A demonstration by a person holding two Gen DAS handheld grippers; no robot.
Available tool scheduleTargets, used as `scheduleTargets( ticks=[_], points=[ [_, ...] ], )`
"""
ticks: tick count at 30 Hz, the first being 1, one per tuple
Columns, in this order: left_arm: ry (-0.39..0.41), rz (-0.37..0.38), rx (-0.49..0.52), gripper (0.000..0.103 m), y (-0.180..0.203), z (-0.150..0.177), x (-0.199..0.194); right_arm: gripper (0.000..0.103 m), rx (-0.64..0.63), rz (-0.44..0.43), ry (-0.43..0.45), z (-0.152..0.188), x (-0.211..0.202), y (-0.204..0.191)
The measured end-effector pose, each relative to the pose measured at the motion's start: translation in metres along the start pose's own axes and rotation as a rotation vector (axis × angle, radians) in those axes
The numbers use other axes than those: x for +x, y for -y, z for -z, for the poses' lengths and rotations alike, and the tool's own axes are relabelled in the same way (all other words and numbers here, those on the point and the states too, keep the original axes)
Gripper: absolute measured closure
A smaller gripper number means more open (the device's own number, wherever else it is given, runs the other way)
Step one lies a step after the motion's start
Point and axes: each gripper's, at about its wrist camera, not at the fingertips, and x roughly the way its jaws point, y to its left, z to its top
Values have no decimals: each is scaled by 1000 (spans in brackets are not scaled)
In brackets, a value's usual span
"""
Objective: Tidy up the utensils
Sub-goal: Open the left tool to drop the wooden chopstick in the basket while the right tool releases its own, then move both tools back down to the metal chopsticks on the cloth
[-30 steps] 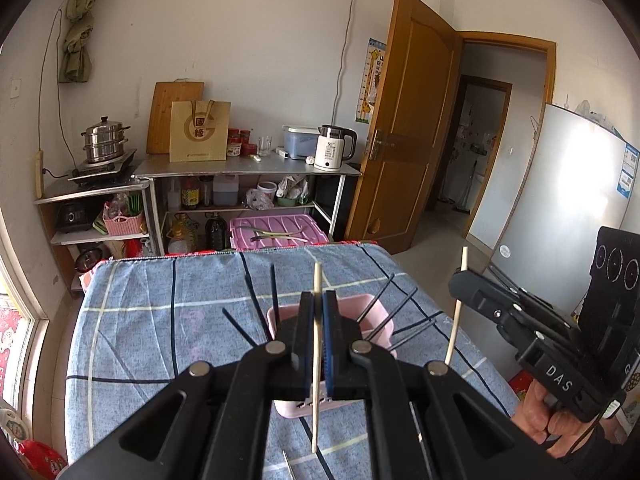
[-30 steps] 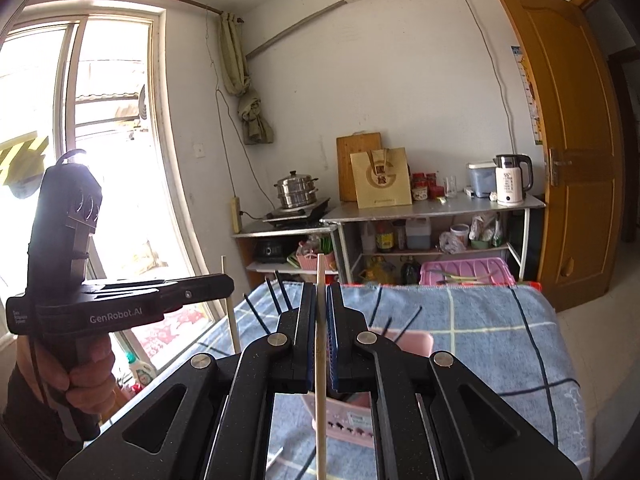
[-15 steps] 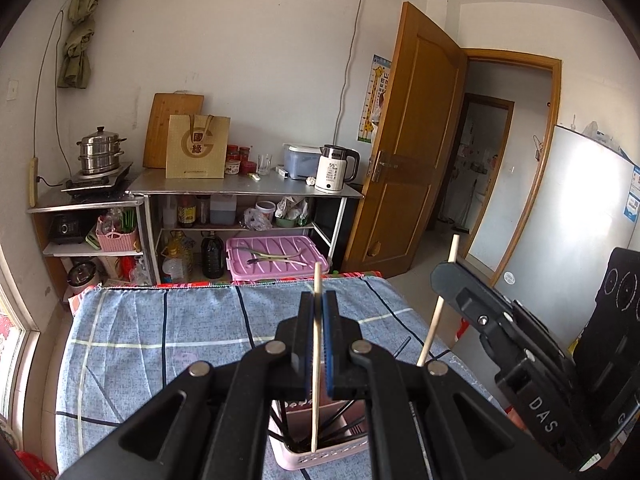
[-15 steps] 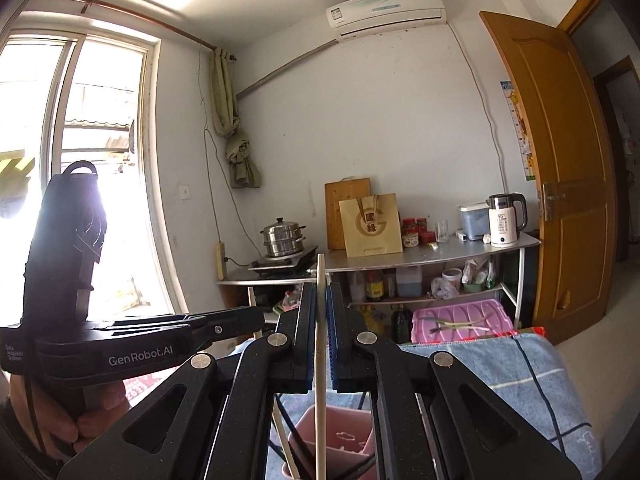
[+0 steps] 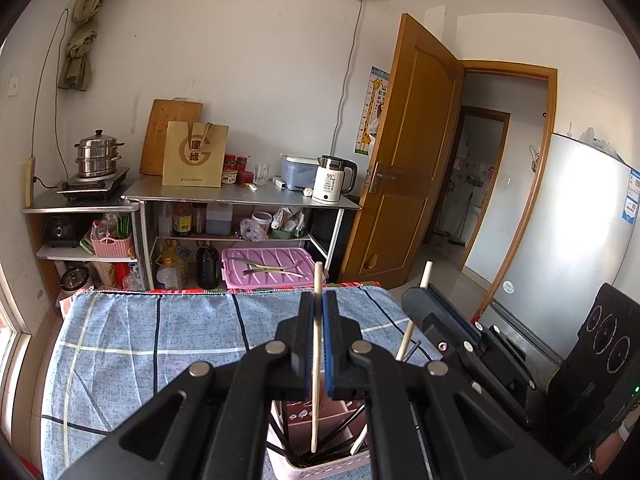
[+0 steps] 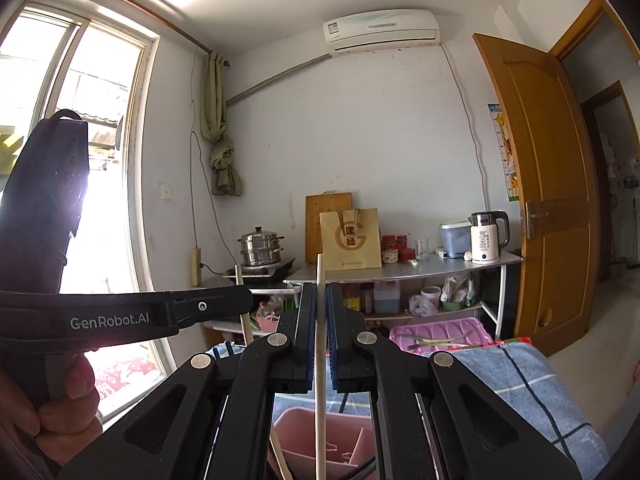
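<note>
My left gripper [image 5: 319, 298] is shut on a pale wooden chopstick [image 5: 316, 380] that stands upright. Its lower end dips into the pink utensil holder [image 5: 320, 467] directly below, among several black chopsticks [image 5: 344, 432]. Close on the right, my right gripper [image 5: 418, 300] is shut on a second wooden chopstick [image 5: 407, 338], slanted toward the same holder. In the right wrist view the right gripper [image 6: 319, 294] clamps its chopstick [image 6: 319, 380] above the pink holder [image 6: 296, 420]. The left gripper [image 6: 245, 300], gripped by a hand [image 6: 60, 408], is at the left.
The holder stands on a table under a blue checked cloth [image 5: 160, 340]. Behind it are a steel shelf [image 5: 240, 196] with a kettle [image 5: 334, 180], a pink crate [image 5: 268, 268], an open wooden door [image 5: 408, 160] and a fridge [image 5: 568, 240] at the right.
Both grippers moved forward over the pink holder, which now lies directly beneath them. The chopsticks' lower ends have come down into it. Both grips stayed shut.
</note>
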Motion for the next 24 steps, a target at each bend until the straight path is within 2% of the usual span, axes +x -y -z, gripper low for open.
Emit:
scheduleTargets(
  ticks=[11,16,22,24],
  points=[
    [-92,-13,7,99,-2,33,-2,98,-13,0,-113,22,-22,1],
    [-148,-25,9,98,-5,51,1,98,-43,25,-209,39,-23,1],
    [-228,-48,-21,98,-13,70,13,98,-19,6,-357,64,-14,14],
    [-238,-52,-36,96,-17,74,12,90,-20,6,-370,65,-16,16]
  ],
)
